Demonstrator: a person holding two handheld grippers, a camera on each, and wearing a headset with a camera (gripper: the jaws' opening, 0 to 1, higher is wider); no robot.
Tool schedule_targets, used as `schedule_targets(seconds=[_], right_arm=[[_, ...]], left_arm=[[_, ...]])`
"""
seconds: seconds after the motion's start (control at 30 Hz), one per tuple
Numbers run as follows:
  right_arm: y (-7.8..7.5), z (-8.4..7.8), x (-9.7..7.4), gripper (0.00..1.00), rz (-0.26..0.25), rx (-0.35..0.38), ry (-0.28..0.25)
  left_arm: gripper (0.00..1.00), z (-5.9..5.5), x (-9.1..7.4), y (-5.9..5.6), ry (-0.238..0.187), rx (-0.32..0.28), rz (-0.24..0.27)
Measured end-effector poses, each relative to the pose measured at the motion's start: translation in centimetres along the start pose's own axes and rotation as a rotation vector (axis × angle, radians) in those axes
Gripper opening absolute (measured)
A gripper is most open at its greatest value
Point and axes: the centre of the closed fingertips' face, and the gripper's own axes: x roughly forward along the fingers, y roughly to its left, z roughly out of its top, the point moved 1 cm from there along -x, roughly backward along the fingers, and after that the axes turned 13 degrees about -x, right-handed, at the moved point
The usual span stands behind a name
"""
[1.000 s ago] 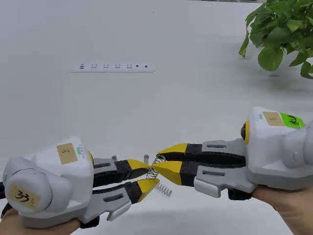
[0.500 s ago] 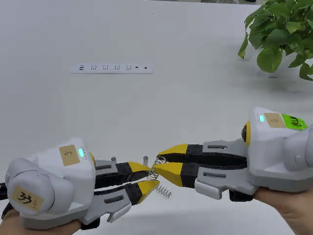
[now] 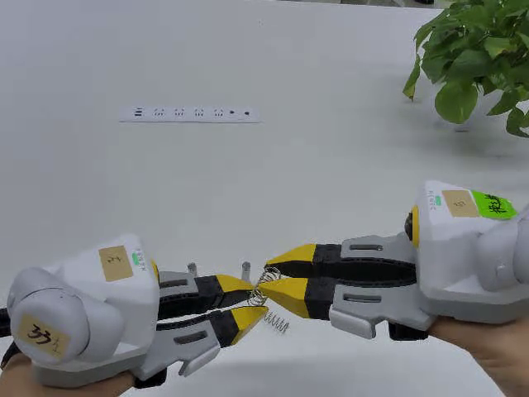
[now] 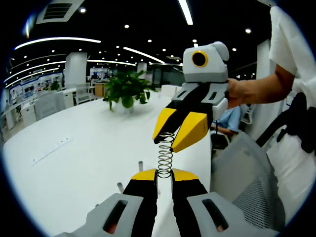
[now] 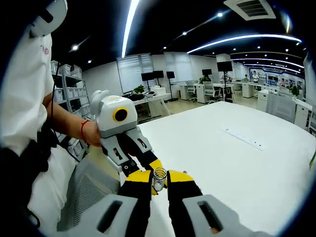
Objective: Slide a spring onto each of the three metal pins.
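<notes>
I'm pinching the lowest coils of a spring (image 4: 165,157) between the yellow-tipped jaws of the left gripper (image 4: 164,174). With the right gripper (image 5: 159,177) I'm clamping its other end, jaws closed on the coils. The spring is running straight from one pair of tips to the other, over the white table (image 3: 273,182).

In the head view a second spring (image 3: 277,322) is lying on the table just below the jaws. A metal pin (image 3: 245,269) is standing upright just behind the left tips, with a second pin (image 3: 192,269) further left.

I'm reading a handwritten "33" on the tan sticker (image 3: 37,335) on the left gripper's rounded back. The green sticker (image 3: 494,205) on the right gripper is carrying dark handwriting I cannot make out.

Farther off are a white power strip (image 3: 190,113) and a leafy plant (image 3: 475,54).
</notes>
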Motion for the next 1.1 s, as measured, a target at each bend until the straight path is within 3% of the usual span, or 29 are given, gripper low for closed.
schedule_targets(seconds=[0.3,0.37,0.57,0.77,0.93,1.1], right_arm=[[0.6,-0.2,0.4,0.21,0.053,-0.032,0.048],[0.6,-0.2,0.4,0.21,0.067,-0.072,0.073],[1.1,0.4,0.6,0.22,0.18,-0.18,0.157],[1.3,0.1,0.8,0.24,0.298,-0.317,0.292],[1.4,0.6,1.3,0.23,0.368,-0.363,0.35],[1.7,0.0,1.7,0.21,0.446,-0.441,0.423]], left_arm=[[0.1,0.0,-0.1,-0.1,-0.004,0.006,-0.006],[0.1,-0.1,-0.1,-0.2,-0.002,0.009,-0.01],[0.1,-0.1,-0.2,-0.3,0.0,0.02,-0.015],[0.1,-0.2,-0.3,-0.2,-0.007,0.019,-0.018],[0.1,-0.5,-0.4,-0.3,-0.002,0.025,-0.022],[0.1,-0.5,-0.5,-0.3,-0.006,0.03,-0.024]])
